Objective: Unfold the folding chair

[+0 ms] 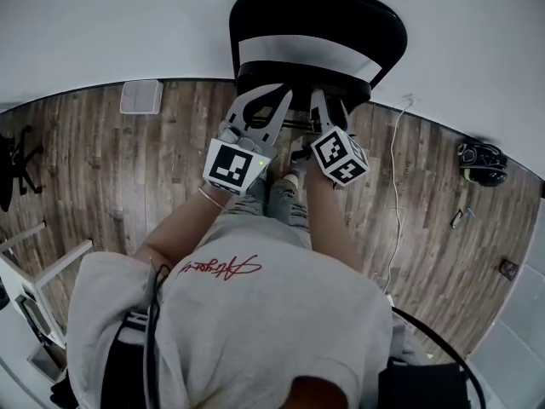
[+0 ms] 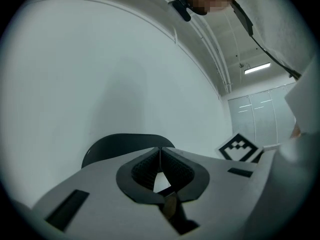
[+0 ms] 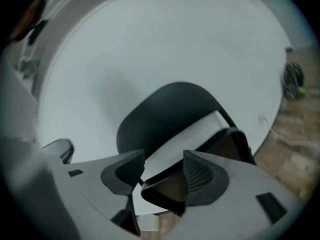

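A black folding chair (image 1: 317, 17) stands against the white wall, its curved backrest above and its dark seat (image 1: 294, 77) below. My left gripper (image 1: 274, 100) reaches toward the seat's left part and is shut with nothing in it. In the left gripper view the backrest (image 2: 112, 145) shows just beyond the closed fingertips (image 2: 160, 153). My right gripper (image 1: 328, 102) is beside it on the right and stands open. In the right gripper view (image 3: 162, 168) the seat's dark front rim (image 3: 167, 180) lies in the gap between the pads, with the backrest (image 3: 167, 115) behind it; the pads do not press on it.
The floor is wood planks. A white cable (image 1: 393, 164) runs down from the wall right of the chair. A dark headset-like object (image 1: 482, 163) lies at the far right, and a white box (image 1: 140, 96) sits by the wall on the left. White frame legs (image 1: 47, 258) stand at lower left.
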Available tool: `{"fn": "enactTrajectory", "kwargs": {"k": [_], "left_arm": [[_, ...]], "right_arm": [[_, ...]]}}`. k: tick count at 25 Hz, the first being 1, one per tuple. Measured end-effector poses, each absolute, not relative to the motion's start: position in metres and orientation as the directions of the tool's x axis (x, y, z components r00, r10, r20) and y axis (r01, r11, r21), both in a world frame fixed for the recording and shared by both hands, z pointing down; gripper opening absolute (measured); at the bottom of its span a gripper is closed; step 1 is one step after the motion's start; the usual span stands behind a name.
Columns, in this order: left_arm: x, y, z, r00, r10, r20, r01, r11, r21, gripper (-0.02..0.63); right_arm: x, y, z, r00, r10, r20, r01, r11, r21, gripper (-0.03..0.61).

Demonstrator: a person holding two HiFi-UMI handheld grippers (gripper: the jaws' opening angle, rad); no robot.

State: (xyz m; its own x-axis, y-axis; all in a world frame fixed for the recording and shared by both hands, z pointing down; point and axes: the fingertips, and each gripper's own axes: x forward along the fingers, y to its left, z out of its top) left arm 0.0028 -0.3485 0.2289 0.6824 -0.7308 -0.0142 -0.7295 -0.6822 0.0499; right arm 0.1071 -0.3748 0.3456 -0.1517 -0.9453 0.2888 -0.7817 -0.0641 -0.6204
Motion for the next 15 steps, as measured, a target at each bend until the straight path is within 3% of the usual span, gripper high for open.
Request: {"fn": "enactTrajectory", "kwargs": {"k": [2,5,11,15], "left_arm": [[-0.001,-0.354,0.233,0.686,-0.727,0.004,-0.726,-0.685,0.052,0.018],[-0.010,-0.359,0.237,0.687,-0.727,0.026,-0.727,-0.685,0.050,0.017],[-0.037,-0.381,0.248,0.666,-0.744,0.054,-0.746,-0.666,0.016,0.017],[-0.055,-0.406,0.265,0.612,-0.786,0.091,-0.790,-0.613,0.024,0.028]], "right_arm": [[0.110,-0.389,0.377,-0.095,-0.930,0.355,-0.616,-0.226,-0.755,0.232],[0.109,-0.403,0.415,-0.028,-0.889,0.457,-0.425,-0.403,-0.810,0.235],[0.093,-0.436,0.442,0.011,-0.839,0.543,-0.252,-0.528,-0.811,0.238],[0.098,-0.443,0.464,0.024,-0.792,0.610,-0.236,-0.597,-0.766,0.238]]}}
